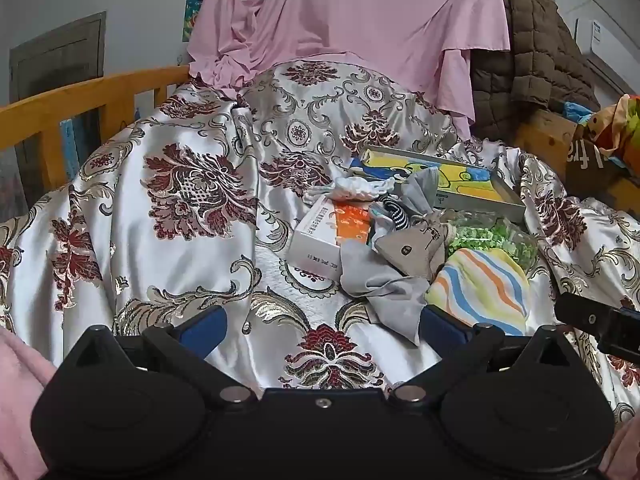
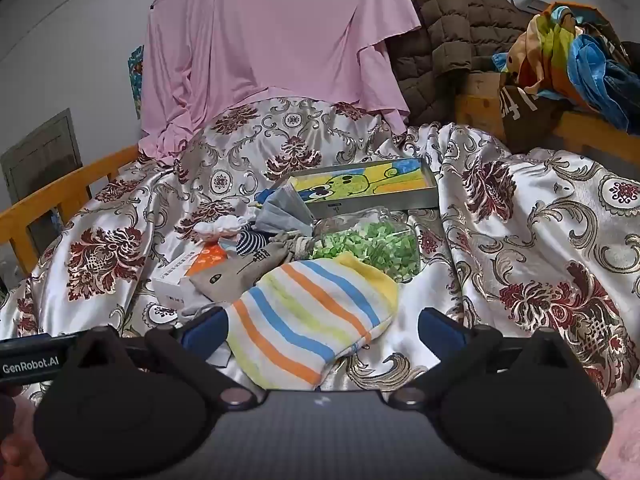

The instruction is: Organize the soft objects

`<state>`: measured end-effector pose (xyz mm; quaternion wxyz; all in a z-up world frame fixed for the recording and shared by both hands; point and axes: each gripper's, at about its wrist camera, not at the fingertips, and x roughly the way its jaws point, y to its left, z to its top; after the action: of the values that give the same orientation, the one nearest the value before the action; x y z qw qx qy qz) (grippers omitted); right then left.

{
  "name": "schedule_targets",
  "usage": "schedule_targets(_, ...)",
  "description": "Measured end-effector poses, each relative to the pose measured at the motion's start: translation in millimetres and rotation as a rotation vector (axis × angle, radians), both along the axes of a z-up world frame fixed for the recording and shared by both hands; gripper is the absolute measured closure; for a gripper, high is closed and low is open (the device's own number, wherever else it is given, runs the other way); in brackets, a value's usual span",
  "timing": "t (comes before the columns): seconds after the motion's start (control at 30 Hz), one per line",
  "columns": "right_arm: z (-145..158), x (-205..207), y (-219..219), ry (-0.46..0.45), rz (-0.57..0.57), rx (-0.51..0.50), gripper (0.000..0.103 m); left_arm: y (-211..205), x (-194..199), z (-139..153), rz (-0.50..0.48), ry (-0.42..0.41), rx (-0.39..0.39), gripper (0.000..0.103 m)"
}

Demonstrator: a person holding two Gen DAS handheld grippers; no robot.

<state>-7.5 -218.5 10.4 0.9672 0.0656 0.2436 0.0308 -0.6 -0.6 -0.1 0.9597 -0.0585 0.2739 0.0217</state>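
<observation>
bedspread (image 2: 520, 240): silver-white satin, dark red florals, gold-grey scrolls
striped sock (image 2: 308, 316): white with orange, blue, pale yellow-green stripes, yellow toe
bag (image 2: 372, 244): clear, green and white bits
tray (image 2: 384, 196): grey rim, yellow/green/blue cartoon print
box (image 1: 320, 236): white, orange panel
sheet (image 2: 272, 40): plain pink
jacket (image 2: 444, 36): brown quilted
left claw (image 1: 322, 322): black, blue pads
right claw (image 2: 322, 326): black, blue pads

we see a bed under a floral satin cover (image 2: 520, 216); on it lie a striped towel (image 2: 308, 320), a white box (image 1: 320, 236) and a grey tray (image 2: 360, 184).
</observation>
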Motion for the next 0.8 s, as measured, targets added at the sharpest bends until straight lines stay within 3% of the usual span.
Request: schedule_targets(0.8, -1.9, 1.4, 1.3, 0.012, 0.011, 0.004, 0.000, -2.0, 1.1, 3.9, 0.002, 0.010, -0.014, 0.001)
